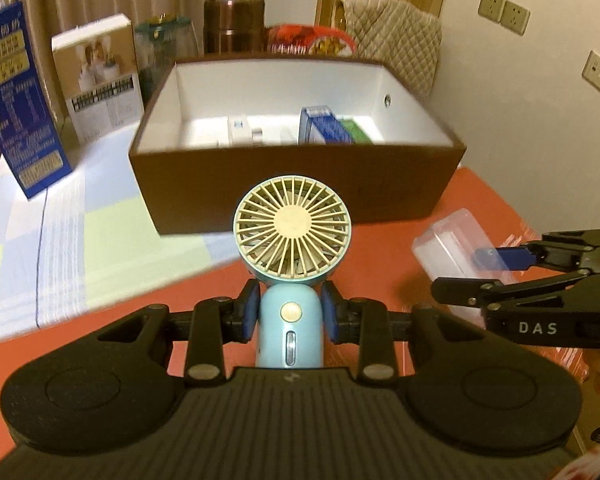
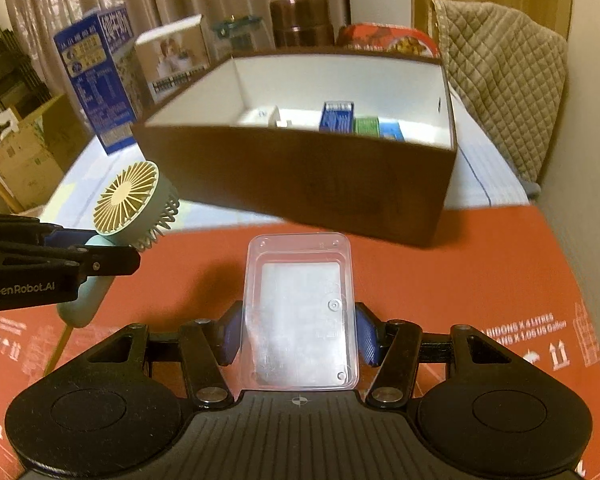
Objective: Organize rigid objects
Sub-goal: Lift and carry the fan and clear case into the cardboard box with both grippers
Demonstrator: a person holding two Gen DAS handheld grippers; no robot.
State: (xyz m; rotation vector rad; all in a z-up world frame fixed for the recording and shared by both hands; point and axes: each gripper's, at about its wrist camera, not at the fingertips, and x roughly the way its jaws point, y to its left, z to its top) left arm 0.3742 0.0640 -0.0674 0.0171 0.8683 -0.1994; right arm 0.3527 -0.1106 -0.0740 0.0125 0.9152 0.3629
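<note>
My left gripper (image 1: pixel 290 316) is shut on the light-blue handle of a small handheld fan (image 1: pixel 293 236) with a cream grille, held above the red surface in front of the brown box (image 1: pixel 300 184). The fan also shows in the right wrist view (image 2: pixel 130 202). My right gripper (image 2: pixel 298 334) is shut on a clear plastic case (image 2: pixel 300 312), also above the red surface; the case shows in the left wrist view (image 1: pixel 446 246). The brown box (image 2: pixel 300 176) is open, white inside, and holds several small packets.
A blue carton (image 1: pixel 20 100) and a white carton (image 1: pixel 100 76) stand left of the box. Jars and a red tin (image 1: pixel 312 40) stand behind it. A quilted chair back (image 2: pixel 500 76) and the wall are at the right. A striped cloth (image 1: pixel 80 240) covers the table.
</note>
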